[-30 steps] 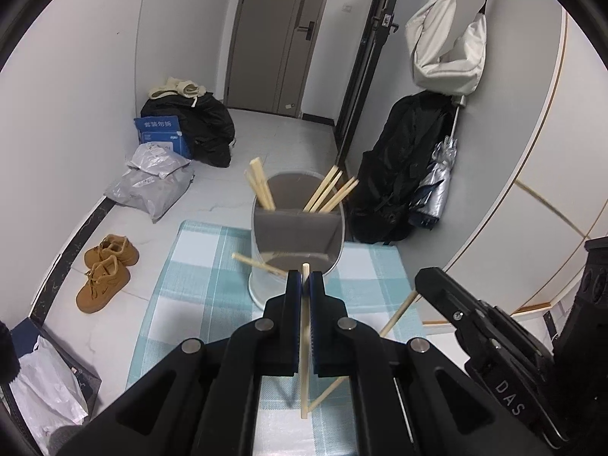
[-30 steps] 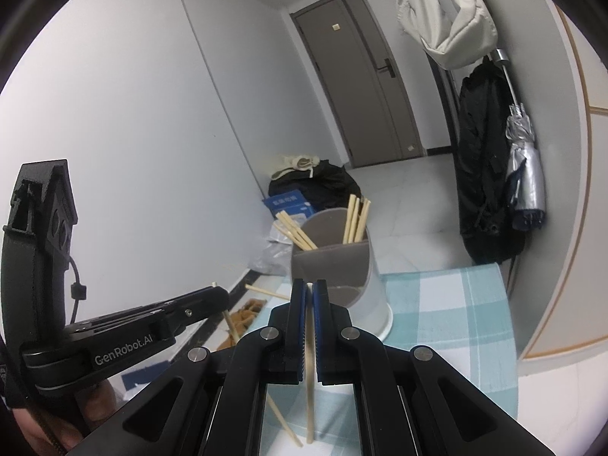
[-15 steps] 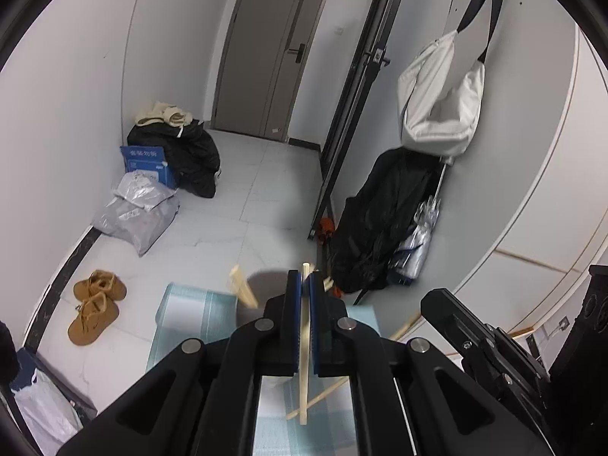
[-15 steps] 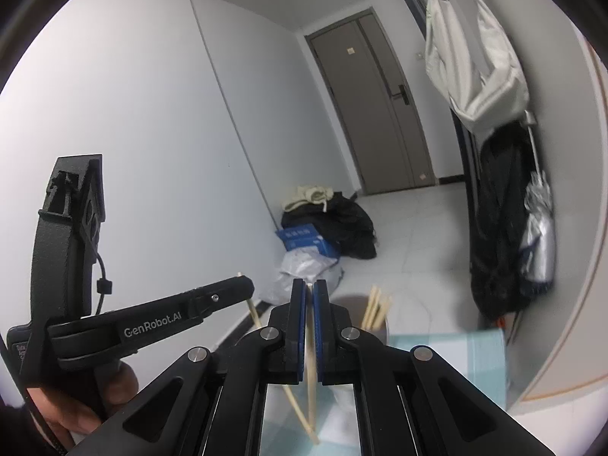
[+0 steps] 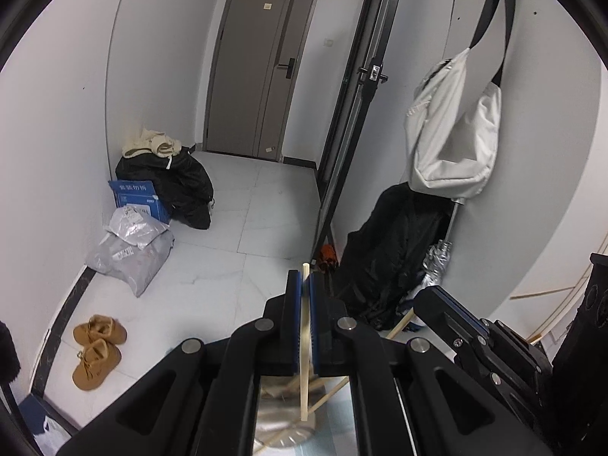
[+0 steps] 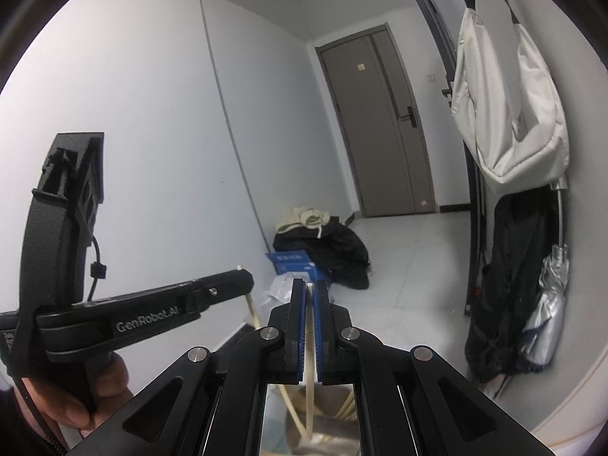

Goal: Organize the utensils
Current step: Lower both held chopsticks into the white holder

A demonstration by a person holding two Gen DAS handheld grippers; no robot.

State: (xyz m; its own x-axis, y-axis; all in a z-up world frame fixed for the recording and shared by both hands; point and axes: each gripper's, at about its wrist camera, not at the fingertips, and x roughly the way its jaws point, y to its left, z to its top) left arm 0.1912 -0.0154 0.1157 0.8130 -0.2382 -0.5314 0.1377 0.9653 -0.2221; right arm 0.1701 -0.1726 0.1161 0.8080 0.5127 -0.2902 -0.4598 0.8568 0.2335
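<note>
Left gripper clamped on a chopstick near its top end; right gripper likewise on its own stick. Both sticks hang down over the holder below. Judged light, stiff, smooth wood — pinching near the end lets the stick pivot; mid-shaft steadier.

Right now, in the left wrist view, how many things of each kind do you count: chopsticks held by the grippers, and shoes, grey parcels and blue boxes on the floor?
Chopsticks held: 2, one in the left gripper, one in the right gripper
Shoes: 2
Grey parcels: 2
Blue box: 1
Total: 7
</note>
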